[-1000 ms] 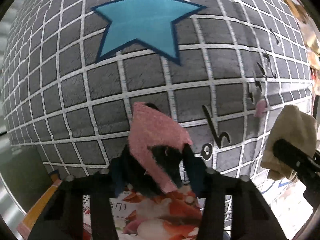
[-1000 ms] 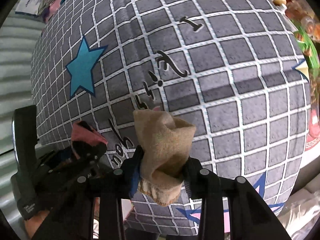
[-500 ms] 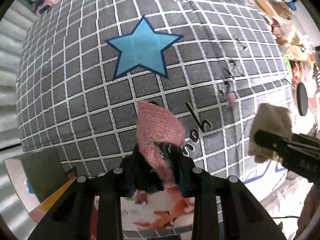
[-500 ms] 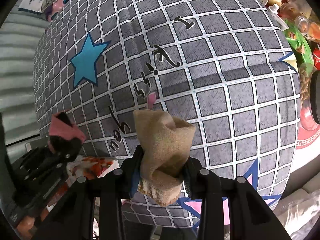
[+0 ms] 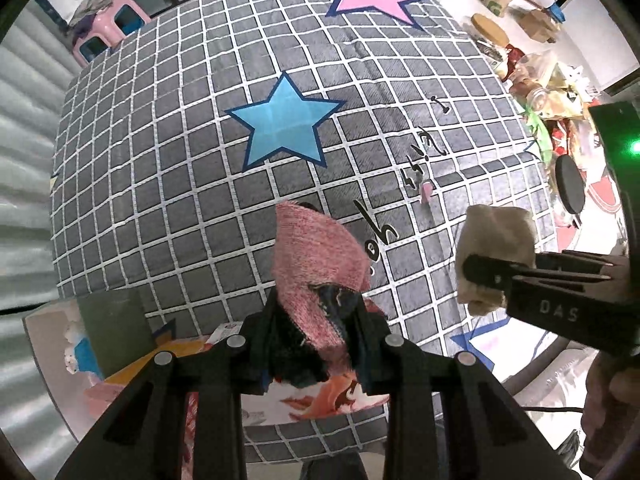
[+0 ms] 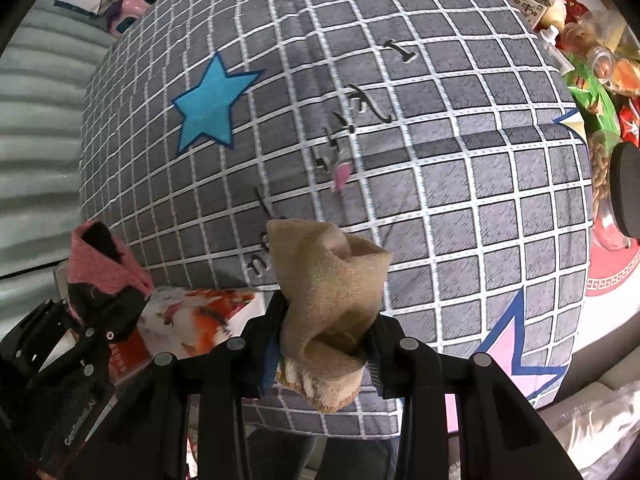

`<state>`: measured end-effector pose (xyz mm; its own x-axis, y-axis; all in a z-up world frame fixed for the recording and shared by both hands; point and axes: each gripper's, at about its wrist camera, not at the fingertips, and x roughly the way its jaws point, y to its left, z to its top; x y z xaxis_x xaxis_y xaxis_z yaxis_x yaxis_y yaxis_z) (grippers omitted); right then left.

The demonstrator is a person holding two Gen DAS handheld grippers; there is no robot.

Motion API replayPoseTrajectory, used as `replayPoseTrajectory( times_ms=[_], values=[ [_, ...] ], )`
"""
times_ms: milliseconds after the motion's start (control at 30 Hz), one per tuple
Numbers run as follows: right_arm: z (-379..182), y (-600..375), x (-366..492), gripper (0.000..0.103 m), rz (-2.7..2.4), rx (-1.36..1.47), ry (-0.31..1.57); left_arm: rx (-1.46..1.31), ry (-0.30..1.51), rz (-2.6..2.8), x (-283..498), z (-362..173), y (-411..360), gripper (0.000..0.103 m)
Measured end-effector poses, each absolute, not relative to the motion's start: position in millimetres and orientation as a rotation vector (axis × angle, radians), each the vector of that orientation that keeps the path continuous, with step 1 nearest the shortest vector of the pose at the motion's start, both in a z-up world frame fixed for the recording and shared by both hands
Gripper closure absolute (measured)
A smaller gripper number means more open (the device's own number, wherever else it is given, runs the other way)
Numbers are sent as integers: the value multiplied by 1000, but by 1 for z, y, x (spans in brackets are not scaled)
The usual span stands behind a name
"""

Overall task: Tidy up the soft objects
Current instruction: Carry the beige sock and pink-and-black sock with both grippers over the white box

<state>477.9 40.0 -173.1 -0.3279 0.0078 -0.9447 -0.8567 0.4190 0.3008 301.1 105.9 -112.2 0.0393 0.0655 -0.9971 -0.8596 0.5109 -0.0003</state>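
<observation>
Gripping fuzzy pink sock, ribbed tan sock

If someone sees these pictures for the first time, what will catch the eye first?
First, the pink and black sock pinched in the left gripper, low in the middle of its view. Beside it, the right gripper is shut on a tan sock. Behind both spreads a grey checked blanket with a big blue star near its middle.

A tan sock is clamped in the right claw at lower centre of the frame. At lower left, a pink and black sock is gripped by the left claw. Behind, a grey checked sheet with a blue star is spread.
</observation>
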Motion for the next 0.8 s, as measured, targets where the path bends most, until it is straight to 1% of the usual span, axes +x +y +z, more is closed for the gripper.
replayPoseTrajectory(
  times_ms=[233,400,633,800],
  values=[
    [-146,43,441,65,1131,-760,1624,-757,1283,849,275,-89,100,70],
    [-120,61,402,65,1223,-773,1566,-777,1201,919,237,-62,102,70],
    [-73,93,321,65,1469,-819,1458,-850,1075,1092,152,-28,103,70],
    [-46,110,255,65,1610,-889,1365,-934,1011,1232,80,-21,94,70]
  ],
)
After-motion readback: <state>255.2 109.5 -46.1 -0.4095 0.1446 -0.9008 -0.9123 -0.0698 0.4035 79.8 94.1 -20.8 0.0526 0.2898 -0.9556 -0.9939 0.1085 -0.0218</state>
